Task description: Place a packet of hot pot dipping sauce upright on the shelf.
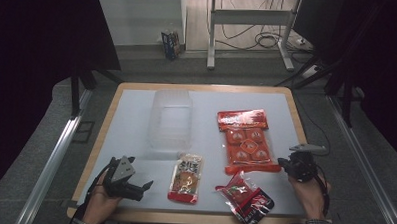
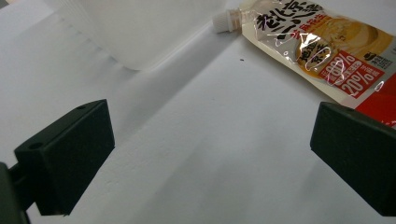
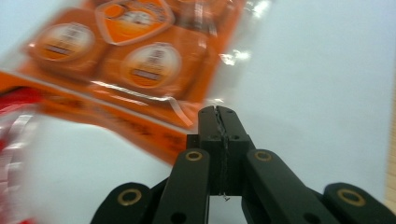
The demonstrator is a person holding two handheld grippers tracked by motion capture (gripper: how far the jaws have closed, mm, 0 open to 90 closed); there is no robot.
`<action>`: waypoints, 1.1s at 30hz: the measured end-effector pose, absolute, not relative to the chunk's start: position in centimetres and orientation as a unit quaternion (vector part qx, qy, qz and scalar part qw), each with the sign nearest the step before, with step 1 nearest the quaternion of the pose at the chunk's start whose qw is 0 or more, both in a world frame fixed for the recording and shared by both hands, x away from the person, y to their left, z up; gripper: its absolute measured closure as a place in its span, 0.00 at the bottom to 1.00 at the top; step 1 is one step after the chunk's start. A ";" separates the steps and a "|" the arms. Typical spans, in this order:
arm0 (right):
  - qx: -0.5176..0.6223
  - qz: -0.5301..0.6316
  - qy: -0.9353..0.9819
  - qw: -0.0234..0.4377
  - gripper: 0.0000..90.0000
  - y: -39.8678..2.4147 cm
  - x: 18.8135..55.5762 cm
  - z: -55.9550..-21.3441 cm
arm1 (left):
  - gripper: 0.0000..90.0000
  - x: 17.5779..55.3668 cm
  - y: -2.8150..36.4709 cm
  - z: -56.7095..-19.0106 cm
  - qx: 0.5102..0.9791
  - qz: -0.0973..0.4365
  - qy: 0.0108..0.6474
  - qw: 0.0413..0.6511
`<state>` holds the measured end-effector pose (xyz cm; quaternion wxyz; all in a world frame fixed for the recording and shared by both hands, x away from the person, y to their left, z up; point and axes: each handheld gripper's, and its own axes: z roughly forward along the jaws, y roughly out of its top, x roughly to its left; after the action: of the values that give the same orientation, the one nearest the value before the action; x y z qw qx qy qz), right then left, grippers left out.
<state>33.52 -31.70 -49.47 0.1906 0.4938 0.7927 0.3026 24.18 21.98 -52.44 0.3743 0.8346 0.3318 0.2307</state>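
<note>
My left gripper (image 1: 145, 186) rests on the white table top (image 1: 130, 139) at the front left, and its jaws stand wide open (image 2: 210, 154) over bare surface. Ahead of it lie a spouted sauce pouch (image 1: 185, 177) (image 2: 322, 46) and a clear plastic container (image 1: 170, 121) (image 2: 140, 28). My right gripper (image 1: 283, 163) is at the front right, just beside the lower right corner of the orange snack pack (image 1: 246, 141) (image 3: 126, 60). Its jaws are shut (image 3: 218, 114) with nothing between them. A red and black packet (image 1: 246, 196) (image 3: 14, 121) lies near the front edge.
The table has a wooden rim (image 1: 111, 109) around the white surface. Bare surface lies along the left side and to the right of the orange pack. Beyond the table are a metal frame (image 1: 250, 16), cables on the floor and a small box (image 1: 171, 43).
</note>
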 end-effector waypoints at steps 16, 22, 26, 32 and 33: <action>0.508 0.261 0.803 0.172 0.98 -31.7 34.1 -50.6 | 0.00 24.2 21.8 -52.6 0.839 0.231 0.329 0.368; 0.484 0.260 0.820 0.162 0.98 -30.1 33.7 -50.6 | 0.00 24.2 21.8 -52.6 0.839 0.232 0.329 0.367; 0.467 0.269 0.829 0.147 0.98 -29.0 33.5 -50.7 | 0.00 24.2 21.7 -52.6 0.840 0.232 0.328 0.365; 0.455 0.290 0.833 0.120 0.98 -27.9 33.6 -50.9 | 0.00 24.2 21.7 -52.6 0.840 0.233 0.329 0.364; 0.452 0.293 0.835 0.116 0.98 -27.7 33.7 -50.9 | 0.00 24.2 21.7 -52.6 0.840 0.233 0.329 0.364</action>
<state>33.68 -27.72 -50.94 0.1155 0.4522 0.8346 0.2926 24.23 21.72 -52.61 0.3636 0.8398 0.3288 0.2332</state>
